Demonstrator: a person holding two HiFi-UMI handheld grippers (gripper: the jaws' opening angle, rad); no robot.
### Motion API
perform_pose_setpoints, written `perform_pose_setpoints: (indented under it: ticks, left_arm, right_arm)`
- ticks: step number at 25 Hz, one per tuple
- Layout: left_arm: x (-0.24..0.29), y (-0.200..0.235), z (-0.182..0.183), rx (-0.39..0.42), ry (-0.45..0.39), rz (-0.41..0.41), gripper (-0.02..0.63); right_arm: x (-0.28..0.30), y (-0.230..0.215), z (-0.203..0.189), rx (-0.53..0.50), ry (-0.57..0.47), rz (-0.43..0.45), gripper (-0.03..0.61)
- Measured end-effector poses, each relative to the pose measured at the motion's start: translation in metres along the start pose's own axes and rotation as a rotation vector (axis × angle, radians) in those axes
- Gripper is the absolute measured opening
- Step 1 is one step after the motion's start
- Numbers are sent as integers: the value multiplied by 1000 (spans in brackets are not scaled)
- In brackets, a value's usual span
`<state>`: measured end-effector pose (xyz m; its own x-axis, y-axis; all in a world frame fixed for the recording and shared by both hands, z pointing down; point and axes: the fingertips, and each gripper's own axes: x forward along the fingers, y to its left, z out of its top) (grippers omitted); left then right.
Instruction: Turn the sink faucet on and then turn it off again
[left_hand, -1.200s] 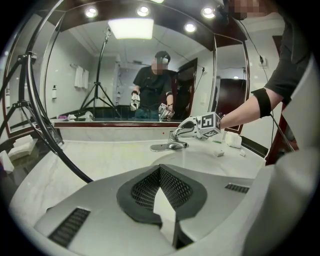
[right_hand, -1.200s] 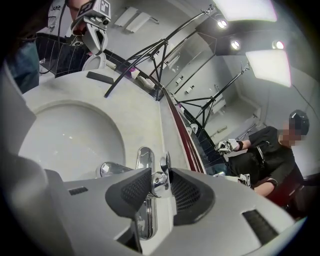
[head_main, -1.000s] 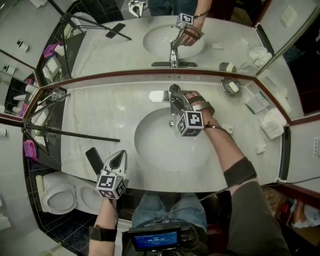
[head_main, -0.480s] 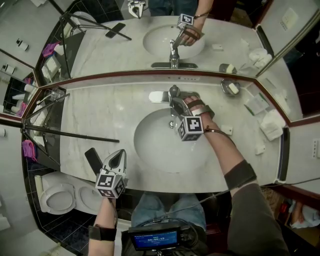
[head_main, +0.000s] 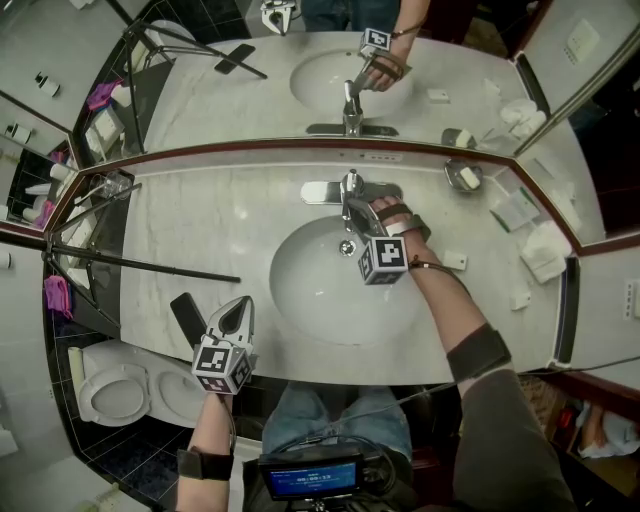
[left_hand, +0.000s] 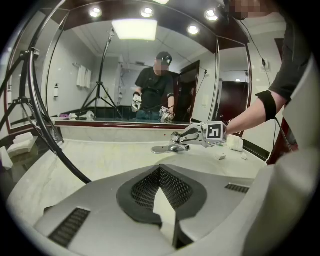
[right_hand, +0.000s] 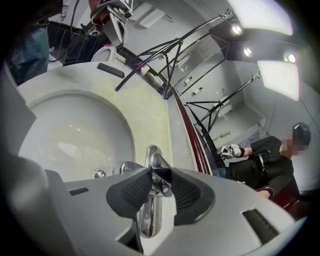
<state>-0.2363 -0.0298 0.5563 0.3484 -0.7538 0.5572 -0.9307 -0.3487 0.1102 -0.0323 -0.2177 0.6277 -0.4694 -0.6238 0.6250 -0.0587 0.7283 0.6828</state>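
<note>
A chrome faucet (head_main: 348, 190) stands behind the white basin (head_main: 320, 300). My right gripper (head_main: 358, 218) reaches over the basin onto the faucet handle (right_hand: 156, 167). The handle lies between the black pads (right_hand: 132, 187), and the jaws have just been closing a little on it. I see no stream of water. My left gripper (head_main: 243, 303) hovers shut and empty over the counter's front left edge. The left gripper view shows its closed tips (left_hand: 161, 190), with the faucet (left_hand: 172, 146) and right gripper (left_hand: 192, 134) beyond them.
A flat black object (head_main: 187, 318) lies on the marble counter (head_main: 200, 230) beside my left gripper. Tripod legs (head_main: 140, 265) cross the counter's left side. A soap dish (head_main: 462, 175) and folded towels (head_main: 545, 245) sit at right. A mirror rises behind, and a toilet (head_main: 115, 395) stands lower left.
The right gripper has edged slightly toward the front of the basin, with the faucet handle still between its jaws. The left gripper has not moved.
</note>
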Motion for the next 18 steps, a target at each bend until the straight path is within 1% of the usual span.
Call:
perform_pose_setpoints:
  ticks: [3, 7, 10, 12, 15, 18]
  left_arm:
    - [-3, -1, -3, -6, 6, -3, 0]
    - [-8, 2, 3, -8, -12, 15, 0]
    - [-12, 1, 6, -9, -19, 5, 0]
    - [-15, 3, 10, -12, -29, 14, 0]
    - [-19, 4, 18, -8, -51, 15, 0]
    - [-21, 4, 27, -3, -80, 12, 0]
  right_arm:
    - [0, 0, -1, 14, 16, 12, 121]
    - [-3, 0, -1, 64, 52, 23, 121]
    - [-17, 7, -1, 89, 60, 30, 123]
    - [-31, 9, 0, 105, 60, 25, 124]
    - [-56, 8, 0, 167, 62, -1, 124]
    - [-87, 5, -2, 275, 62, -37, 123]
